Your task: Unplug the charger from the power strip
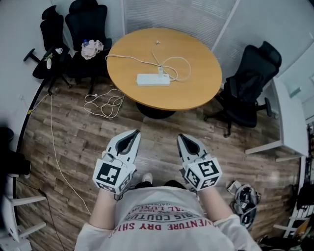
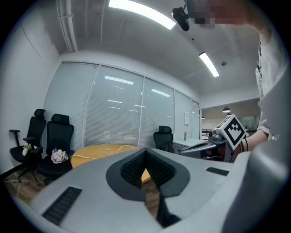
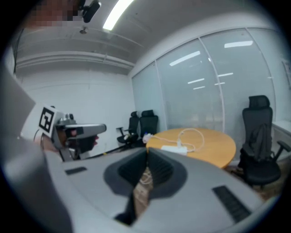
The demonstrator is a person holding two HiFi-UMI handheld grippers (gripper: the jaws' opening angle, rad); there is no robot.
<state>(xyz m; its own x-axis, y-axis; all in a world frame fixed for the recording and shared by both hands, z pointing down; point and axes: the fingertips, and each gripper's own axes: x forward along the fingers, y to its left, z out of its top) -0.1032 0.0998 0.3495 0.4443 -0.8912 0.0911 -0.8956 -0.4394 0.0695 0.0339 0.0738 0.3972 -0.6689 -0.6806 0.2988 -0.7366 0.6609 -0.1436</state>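
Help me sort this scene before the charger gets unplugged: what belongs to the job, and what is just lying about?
For the job: power strip, charger plugged into it, round table, left tongs, right tongs.

Lying about: floor cable, cloth bundle on a chair, black chair beside the table.

This is an office meeting room. It has a round wooden surface (image 1: pixel 201 88), black swivel chairs (image 1: pixel 250 88), glass walls (image 2: pixel 118 118) with blinds, and long ceiling lights (image 2: pixel 141 13).
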